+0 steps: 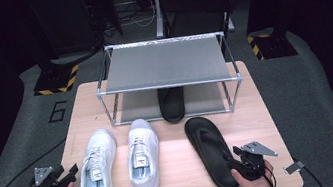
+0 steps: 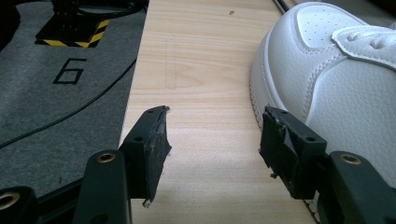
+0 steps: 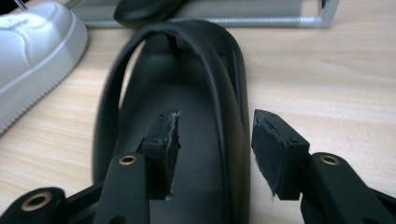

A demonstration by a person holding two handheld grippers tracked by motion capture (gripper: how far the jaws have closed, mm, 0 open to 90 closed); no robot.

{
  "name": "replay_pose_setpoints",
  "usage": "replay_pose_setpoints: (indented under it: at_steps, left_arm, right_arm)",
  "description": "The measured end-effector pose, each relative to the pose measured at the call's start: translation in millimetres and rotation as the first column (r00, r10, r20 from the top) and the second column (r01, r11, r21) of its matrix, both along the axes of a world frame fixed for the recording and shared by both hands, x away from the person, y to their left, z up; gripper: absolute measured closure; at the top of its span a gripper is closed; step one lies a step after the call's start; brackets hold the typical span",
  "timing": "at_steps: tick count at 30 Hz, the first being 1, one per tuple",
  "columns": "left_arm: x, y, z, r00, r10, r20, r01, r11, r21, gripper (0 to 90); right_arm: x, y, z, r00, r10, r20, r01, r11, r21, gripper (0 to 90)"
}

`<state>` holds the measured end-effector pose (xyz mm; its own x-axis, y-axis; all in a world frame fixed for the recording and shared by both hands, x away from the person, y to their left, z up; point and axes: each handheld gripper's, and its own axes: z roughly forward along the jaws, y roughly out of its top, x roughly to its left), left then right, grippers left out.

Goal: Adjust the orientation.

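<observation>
A black flip-flop (image 1: 205, 140) lies on the wooden table (image 1: 177, 173) at the right. My right gripper (image 1: 229, 157) is at its heel end, open. In the right gripper view the jaws (image 3: 217, 140) straddle the flip-flop's (image 3: 187, 93) right edge, one over the footbed and one outside it, and the pads do not press on it. Two white sneakers (image 1: 98, 167) (image 1: 143, 155) stand side by side at the left. My left gripper (image 1: 73, 170) is open and empty beside the left sneaker (image 2: 336, 70), its jaws (image 2: 215, 135) over bare wood.
A metal two-level shoe rack (image 1: 165, 63) stands at the back of the table. A second black flip-flop (image 1: 172, 103) lies on its lower shelf, heel sticking out. Grey carpet with cables surrounds the table, and a number is marked at the left.
</observation>
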<state>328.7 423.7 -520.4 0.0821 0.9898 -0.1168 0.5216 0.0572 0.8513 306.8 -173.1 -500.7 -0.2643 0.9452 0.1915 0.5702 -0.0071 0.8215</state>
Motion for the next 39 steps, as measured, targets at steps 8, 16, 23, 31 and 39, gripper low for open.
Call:
replay_pose_setpoints:
  at_steps: [8,16,23,31,39]
  left_arm:
    - [0.1,0.2,-0.4,1.0,0.0,0.005,0.0,1.0,0.001,41.2]
    - [0.1,-0.1,-0.3,1.0,0.0,0.005,0.0,1.0,0.0,41.2]
    - [-0.2,-0.1,-0.2,1.0,0.001,0.004,-0.001,1.0,0.0,41.2]
    - [-0.2,-0.5,0.0,1.0,0.001,0.006,-0.001,1.0,-0.001,41.2]
    - [0.5,-0.8,-0.7,0.9998,0.005,0.018,-0.005,1.0,-0.001,41.2]
  right_arm:
    - [1.6,-7.1,-10.0,0.9993,0.007,-0.038,-0.004,0.9976,0.069,56.8]
    - [0.5,-14.7,-19.3,0.9973,0.014,-0.072,-0.01,0.9982,0.058,57.8]
    - [-1.5,-18.5,-23.3,0.9962,0.027,-0.082,-0.017,0.9926,0.121,57.3]
    - [-1.8,-21.4,-25.8,0.9934,0.059,-0.099,-0.042,0.9858,0.162,57.5]
    - [-1.5,-22.8,-27.4,0.9924,0.064,-0.105,-0.045,0.9827,0.179,58.0]
